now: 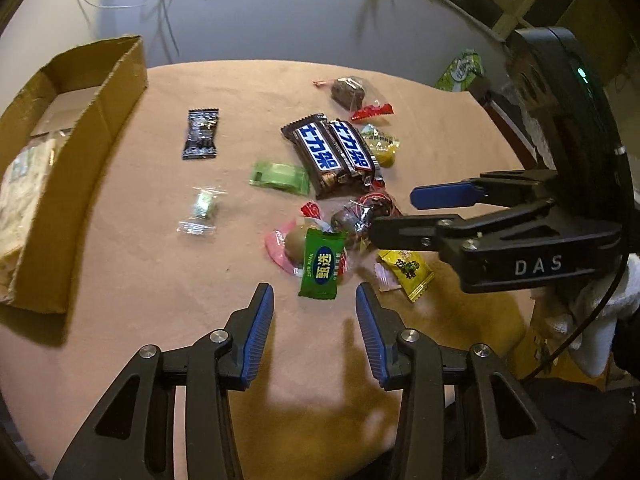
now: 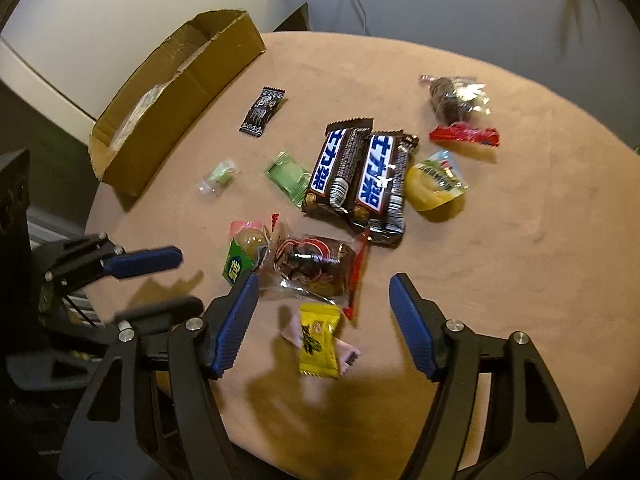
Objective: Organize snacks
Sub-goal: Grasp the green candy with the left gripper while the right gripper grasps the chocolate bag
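Two brown chocolate bars with blue-and-white lettering (image 1: 332, 152) lie side by side, touching, near the middle of the round tan worktop (image 1: 440, 136). Around them: one black crimped sachet (image 1: 201, 133), one pale green flat packet (image 1: 280, 176), one small clear-wrapped green sweet (image 1: 202, 210), one yellow jelly cup (image 2: 434, 186), one red wrapper (image 2: 466, 136), and two clear bags of dark brown pieces, one at the far side (image 2: 456, 98) and one at the near edge of the pile (image 2: 316, 268). Nearest the cameras lie one green packet with a blue oval label (image 1: 323, 264) resting on a pink-wrapped round sweet (image 1: 280, 242), and one yellow packet (image 2: 319, 340) over a pale pink wrapper.

One open brown cardboard box (image 1: 76, 152) stands at the worktop's left edge, with a pale bag inside.

The left hand-held gripper (image 1: 315, 300) points steeply down just short of the green labelled packet, jaws moderately apart and empty. The right hand-held gripper (image 2: 324, 292) also points steeply down, jaws wider, straddling the yellow packet without touching it. A white-gloved hand (image 1: 600, 312) shows behind it.

A grey wall with hanging cables lies beyond.
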